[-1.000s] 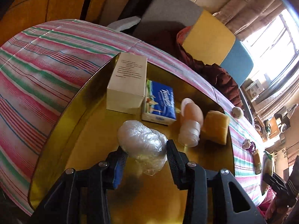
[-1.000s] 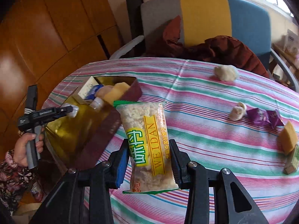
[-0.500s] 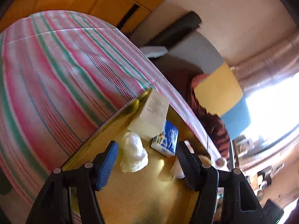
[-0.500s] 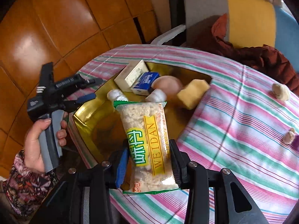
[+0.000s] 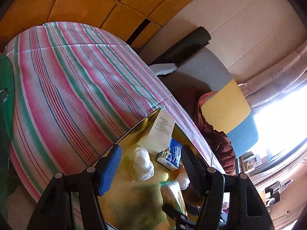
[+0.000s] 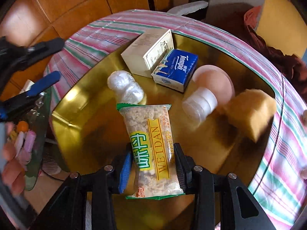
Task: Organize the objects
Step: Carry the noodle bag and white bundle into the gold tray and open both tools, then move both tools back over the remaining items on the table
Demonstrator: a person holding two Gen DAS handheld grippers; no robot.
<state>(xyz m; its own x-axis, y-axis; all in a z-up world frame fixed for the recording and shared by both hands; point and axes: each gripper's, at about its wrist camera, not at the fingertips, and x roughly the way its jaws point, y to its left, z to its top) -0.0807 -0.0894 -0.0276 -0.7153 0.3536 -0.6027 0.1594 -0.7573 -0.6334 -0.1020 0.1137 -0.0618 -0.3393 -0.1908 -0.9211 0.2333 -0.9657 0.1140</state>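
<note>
Swung in from the striped surface point(image 6: 278, 164), the right claw point(image 6: 151, 164) now pinches the snack pack point(image 6: 151, 147) above the gold tray point(image 6: 80, 97); beyond, the left claw point(image 5: 149, 164) stands spread, its plastic wad point(image 6: 125, 87) freed beside the tray's box point(image 6: 147, 52).

Left fingers point(image 5: 115, 164) spread wide, right fingers point(image 6: 125, 169) clamped

Snack packet point(image 6: 151, 149) showing "WEIDAN" and "BANQIU", blue tissue pack point(image 6: 175, 69) reading "Tempo", cream box's point(image 6: 148, 52) print staying illegible
</note>
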